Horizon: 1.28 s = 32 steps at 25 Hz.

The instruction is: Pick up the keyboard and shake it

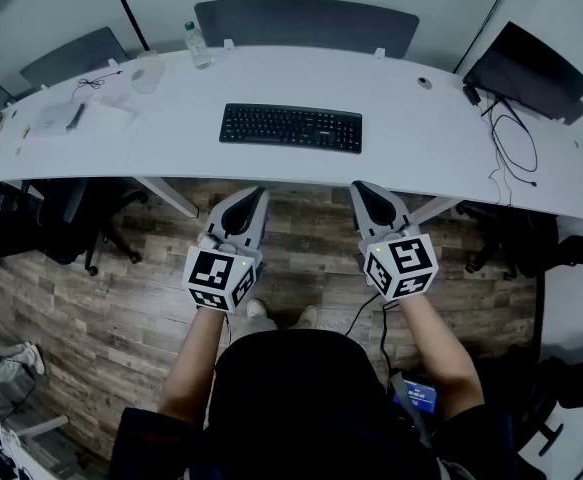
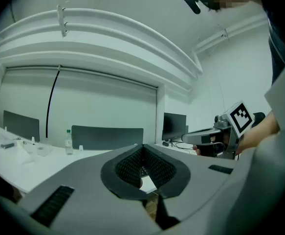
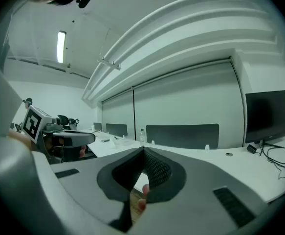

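A black keyboard (image 1: 291,127) lies flat near the middle of the long white desk (image 1: 171,143). Both grippers hang in front of the desk's near edge, over the wooden floor. My left gripper (image 1: 254,194) points at the desk below the keyboard's left half, its jaws shut with nothing between them. My right gripper (image 1: 362,188) sits to the right, below the keyboard's right end, also shut and empty. In the left gripper view the jaws (image 2: 143,155) meet tip to tip. The right gripper view shows the same for its jaws (image 3: 143,161). Neither touches the keyboard.
A water bottle (image 1: 197,45) and a clear cup (image 1: 145,71) stand at the desk's back left, with papers (image 1: 76,118) further left. A monitor (image 1: 531,68) with cables (image 1: 514,138) sits at the right end. Grey divider panels (image 1: 306,23) line the far edge. Office chairs (image 1: 71,218) stand under the desk.
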Each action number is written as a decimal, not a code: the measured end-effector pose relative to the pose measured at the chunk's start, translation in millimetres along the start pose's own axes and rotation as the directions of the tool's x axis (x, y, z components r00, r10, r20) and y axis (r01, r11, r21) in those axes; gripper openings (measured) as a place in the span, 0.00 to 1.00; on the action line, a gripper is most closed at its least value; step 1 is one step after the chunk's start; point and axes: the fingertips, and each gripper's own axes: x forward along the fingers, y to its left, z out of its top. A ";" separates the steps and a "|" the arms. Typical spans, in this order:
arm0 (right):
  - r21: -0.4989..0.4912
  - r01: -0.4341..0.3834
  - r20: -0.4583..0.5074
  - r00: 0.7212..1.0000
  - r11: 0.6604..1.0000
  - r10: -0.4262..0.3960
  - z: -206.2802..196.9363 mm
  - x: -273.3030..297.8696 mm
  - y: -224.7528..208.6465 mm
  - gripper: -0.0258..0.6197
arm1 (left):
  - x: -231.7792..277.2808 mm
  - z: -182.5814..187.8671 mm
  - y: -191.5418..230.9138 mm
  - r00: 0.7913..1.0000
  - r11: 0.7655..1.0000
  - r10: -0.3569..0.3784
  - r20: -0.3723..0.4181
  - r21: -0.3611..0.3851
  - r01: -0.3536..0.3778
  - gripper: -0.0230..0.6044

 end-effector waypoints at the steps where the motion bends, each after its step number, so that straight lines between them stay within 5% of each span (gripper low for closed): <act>1: 0.000 -0.002 0.001 1.000 1.000 0.002 0.1 -0.1 -0.3 0.06 | 0.2 -0.3 -0.9 1.000 1.000 0.001 -0.001 -0.001 -0.001 0.05; 20: -0.016 -0.057 -0.011 0.998 0.998 0.057 -15.4 -12.5 -12.3 0.06 | 1.4 -17.5 -22.5 0.999 1.000 0.022 -0.035 -0.020 -0.023 0.05; 32: -0.044 -0.081 -0.024 0.997 0.996 0.080 -13.9 28.7 -16.2 0.06 | 22.0 -22.0 11.4 0.998 0.999 0.017 -0.052 -0.029 -0.019 0.05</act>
